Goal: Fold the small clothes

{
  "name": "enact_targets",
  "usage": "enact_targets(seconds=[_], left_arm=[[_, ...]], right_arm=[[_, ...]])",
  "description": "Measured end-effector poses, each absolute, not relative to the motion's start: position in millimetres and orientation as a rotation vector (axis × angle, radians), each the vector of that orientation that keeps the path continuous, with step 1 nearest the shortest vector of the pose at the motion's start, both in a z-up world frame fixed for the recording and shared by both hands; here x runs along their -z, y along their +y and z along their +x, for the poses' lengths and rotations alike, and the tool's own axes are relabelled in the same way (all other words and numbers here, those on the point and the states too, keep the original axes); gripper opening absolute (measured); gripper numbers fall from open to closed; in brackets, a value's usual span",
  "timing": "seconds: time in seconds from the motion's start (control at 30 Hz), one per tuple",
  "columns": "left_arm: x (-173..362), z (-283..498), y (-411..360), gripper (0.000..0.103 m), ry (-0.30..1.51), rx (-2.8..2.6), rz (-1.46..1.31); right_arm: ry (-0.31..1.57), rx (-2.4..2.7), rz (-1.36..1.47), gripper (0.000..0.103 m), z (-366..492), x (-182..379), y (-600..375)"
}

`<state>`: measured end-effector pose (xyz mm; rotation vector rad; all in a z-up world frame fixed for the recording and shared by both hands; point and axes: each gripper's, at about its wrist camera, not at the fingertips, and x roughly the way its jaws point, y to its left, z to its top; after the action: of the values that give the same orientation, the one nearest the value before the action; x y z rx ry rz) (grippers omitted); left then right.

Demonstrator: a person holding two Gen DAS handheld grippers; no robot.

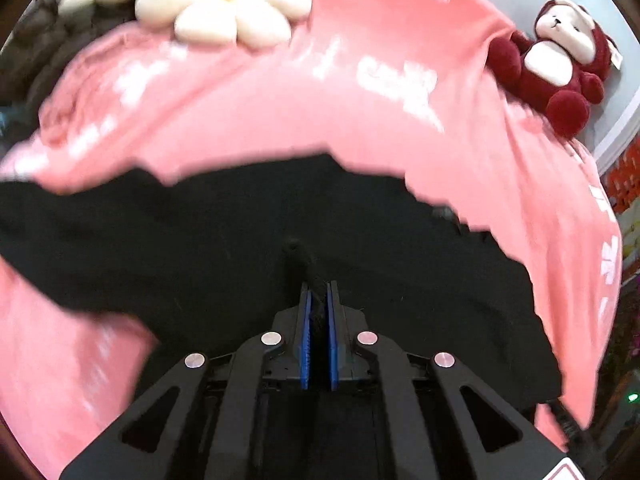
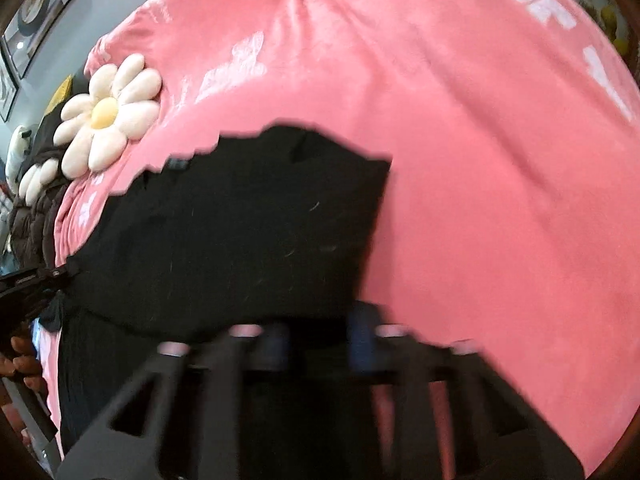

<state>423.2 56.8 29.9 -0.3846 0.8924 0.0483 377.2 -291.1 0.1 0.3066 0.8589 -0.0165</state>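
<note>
While the black fabric garment (image 1: 248, 240) lies on the pink printed blanket (image 1: 260, 120), the left gripper (image 1: 318, 304) pinches its cloth for folding; the right gripper (image 2: 320, 344), blurred, grips its near edge.

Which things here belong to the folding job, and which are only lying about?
Belongs to the job:
- black garment, spread on the pink cover
- left hand-held gripper, shut on a pinch of the black garment
- right hand-held gripper, blurred, at the garment's near edge

Just lying about:
- pink blanket
- daisy-shaped cushion
- dark red plush toy
</note>
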Motion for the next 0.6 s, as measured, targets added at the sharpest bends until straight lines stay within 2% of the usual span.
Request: enact_targets(seconds=[0.03,0.13,0.33,0.4,0.47,0.53,0.6], left_arm=[[-31.9,424.0,61.9,0.005,0.878,-0.061,-0.367],[-14.7,428.0,65.5,0.004,0.946,-0.082,-0.296],[6.5,413.9,75.3,0.007,0.946,-0.069,-0.316],[4.8,411.6,74.7,0.008,0.949,-0.067,-0.307],[0.9,405.6,76.6,0.014,0.958,-0.059,-0.306],[-2.5,397.3,80.7,0.029,0.959,-0.056,-0.317],[-5.0,383.9,90.4,0.033,0.956,-0.059,-0.334]], right_arm=[[0.861,0.050,0.318,0.013,377.9,2.9,-302.4],[0.917,0.092,0.328,0.031,379.0,23.0,-316.1],[0.896,0.108,0.200,0.031,373.0,13.1,-291.0],[0.922,0.112,0.258,0.035,371.5,20.3,-302.5],[0.907,0.105,0.285,0.036,364.8,5.5,-303.1],[0.862,0.099,0.265,0.037,352.5,-13.8,-295.6],[0.815,0.068,0.242,0.037,343.9,-31.7,-283.5]])
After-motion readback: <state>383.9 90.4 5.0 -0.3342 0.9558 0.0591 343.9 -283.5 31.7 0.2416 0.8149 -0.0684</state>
